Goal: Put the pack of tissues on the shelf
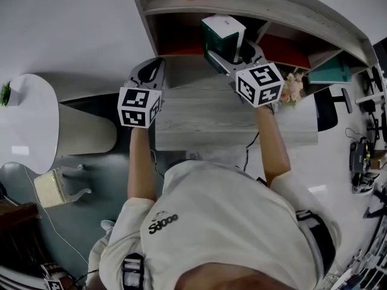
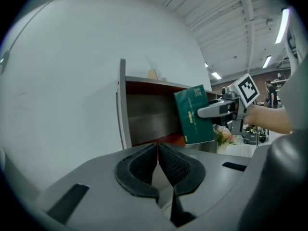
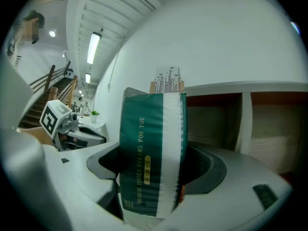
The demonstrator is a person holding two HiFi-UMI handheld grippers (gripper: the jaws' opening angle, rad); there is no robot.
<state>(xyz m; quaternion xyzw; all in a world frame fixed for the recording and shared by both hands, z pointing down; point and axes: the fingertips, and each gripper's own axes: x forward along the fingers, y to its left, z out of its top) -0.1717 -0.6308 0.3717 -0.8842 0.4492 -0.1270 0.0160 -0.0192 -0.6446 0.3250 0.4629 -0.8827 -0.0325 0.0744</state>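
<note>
A grey wooden desk (image 1: 230,122) fills the middle; pink flowers (image 1: 294,86) stand at its far right corner; a teal book (image 1: 331,72) lies just beyond them; a black chair (image 1: 329,109) sits right of the desk; a round white table (image 1: 27,125) stands well off to the desk's left, with a small green plant (image 1: 5,93) at its edge.

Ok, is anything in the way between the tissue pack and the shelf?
Nothing visible. The right gripper holds the pack upright at the mouth of the shelf. In the left gripper view, the compartment beside it looks bare. The part straight behind the pack is hidden.
</note>
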